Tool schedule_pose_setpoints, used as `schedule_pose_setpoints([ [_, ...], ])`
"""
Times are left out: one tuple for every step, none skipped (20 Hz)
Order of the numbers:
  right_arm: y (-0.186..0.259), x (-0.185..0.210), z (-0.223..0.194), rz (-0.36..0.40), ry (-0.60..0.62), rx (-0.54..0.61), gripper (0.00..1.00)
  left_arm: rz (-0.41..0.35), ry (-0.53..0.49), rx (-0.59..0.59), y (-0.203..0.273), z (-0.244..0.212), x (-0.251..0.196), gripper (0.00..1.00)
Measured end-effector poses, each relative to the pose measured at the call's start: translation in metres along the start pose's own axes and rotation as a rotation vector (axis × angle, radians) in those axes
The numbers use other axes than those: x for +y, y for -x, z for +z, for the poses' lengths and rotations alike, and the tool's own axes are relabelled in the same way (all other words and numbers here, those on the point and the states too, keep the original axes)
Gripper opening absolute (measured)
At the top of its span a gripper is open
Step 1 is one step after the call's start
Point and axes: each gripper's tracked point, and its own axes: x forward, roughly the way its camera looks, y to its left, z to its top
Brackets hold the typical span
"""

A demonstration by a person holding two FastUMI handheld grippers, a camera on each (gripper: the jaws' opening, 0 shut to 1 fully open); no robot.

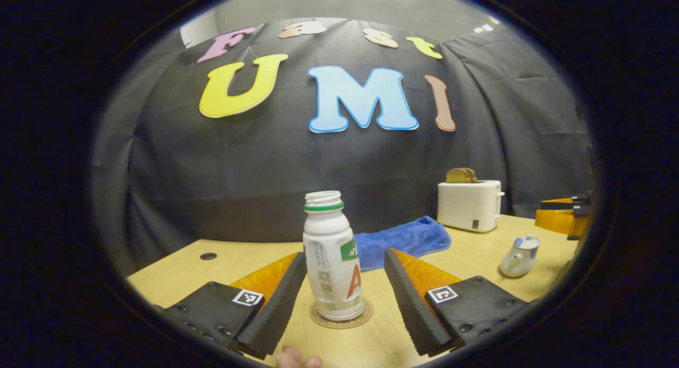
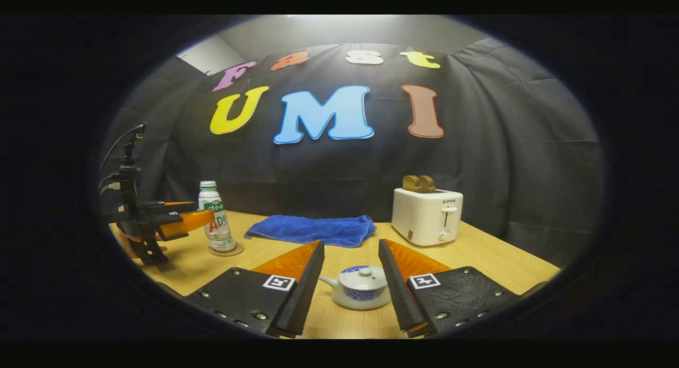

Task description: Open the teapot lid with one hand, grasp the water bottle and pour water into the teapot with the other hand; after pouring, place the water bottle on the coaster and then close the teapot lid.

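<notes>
wooden tabletop (image 2: pixel 493 262) w/ black cloth wall behind; white toaster (image 2: pixel 427 217) and blue towel (image 2: pixel 313 229) sit at the back, out of the work zone. water bottle (image 1: pixel 331 256) stands upright on the round coaster (image 1: pixel 342 316), cap off, which is where the task wants it put after pouring. left gripper (image 1: pixel 345 294) has fingers spread to either side of the bottle, not touching it, lined up so a squeeze would catch the body. teapot (image 2: pixel 360 288) sits on the tabletop w/ lid (image 2: pixel 363 275) on, spout to the left in the right gripper view. right gripper (image 2: pixel 350 283) fingers spread too, framing the teapot, nothing pinched, set so the lid knob is between them. scene fits 2 stages: bottle about to be grasped and lid about to come off, or bottle just set back and lid just closed. can't tell if there's water in the pot.
</notes>
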Motion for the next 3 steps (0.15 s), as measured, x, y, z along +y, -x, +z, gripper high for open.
schedule_pose_setpoints([
  [0.002,0.002,0.0,-0.001,0.01,-0.008,0.64,0.003,0.002,-0.007,0.012,0.003,0.0,1.0],
  [0.002,0.007,0.001,0.006,0.009,-0.01,0.64,0.007,0.002,-0.013,0.024,0.005,-0.001,1.0],
  [0.003,0.013,0.0,0.017,0.001,-0.004,0.64,0.014,0.005,-0.016,0.037,0.007,-0.003,1.0],
])
